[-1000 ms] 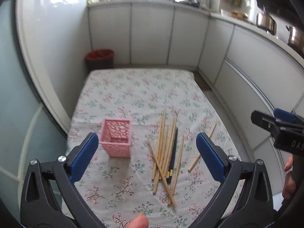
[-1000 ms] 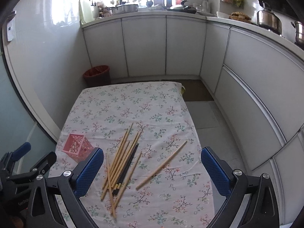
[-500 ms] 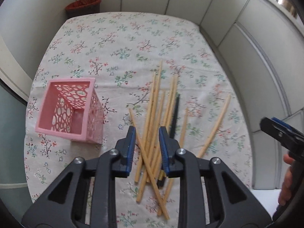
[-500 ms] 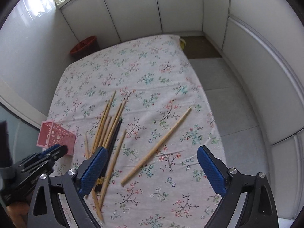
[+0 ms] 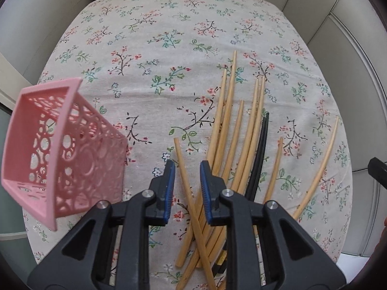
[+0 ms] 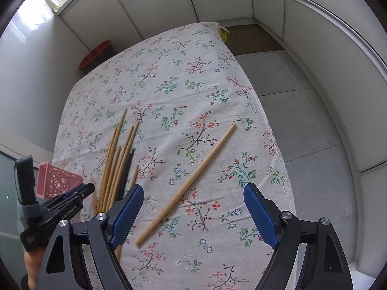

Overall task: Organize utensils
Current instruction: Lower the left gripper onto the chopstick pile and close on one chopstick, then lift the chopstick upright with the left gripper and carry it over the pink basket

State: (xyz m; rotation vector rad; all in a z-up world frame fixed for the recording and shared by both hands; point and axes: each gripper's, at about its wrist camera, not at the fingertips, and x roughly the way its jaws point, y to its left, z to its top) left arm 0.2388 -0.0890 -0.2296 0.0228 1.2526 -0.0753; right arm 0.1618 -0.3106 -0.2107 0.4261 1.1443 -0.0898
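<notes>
Nothing is sorted yet: every chopstick [image 5: 251, 130] lies on the cloth [image 5: 169, 24] and the pink holder [image 5: 60, 149] looks empty. The left gripper [image 5: 185, 183] is closing around one stick (pads not yet touching), while the right gripper [image 6: 193, 215], closing but wide, hovers over the stray stick [image 6: 188, 181].

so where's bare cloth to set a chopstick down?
Free: the far half of the floral tablecloth beyond the wooden chopstick pile, and the strip between the lone wooden chopstick and the cloth's right edge. Crowded: between the pink lattice basket and the pile.
</notes>
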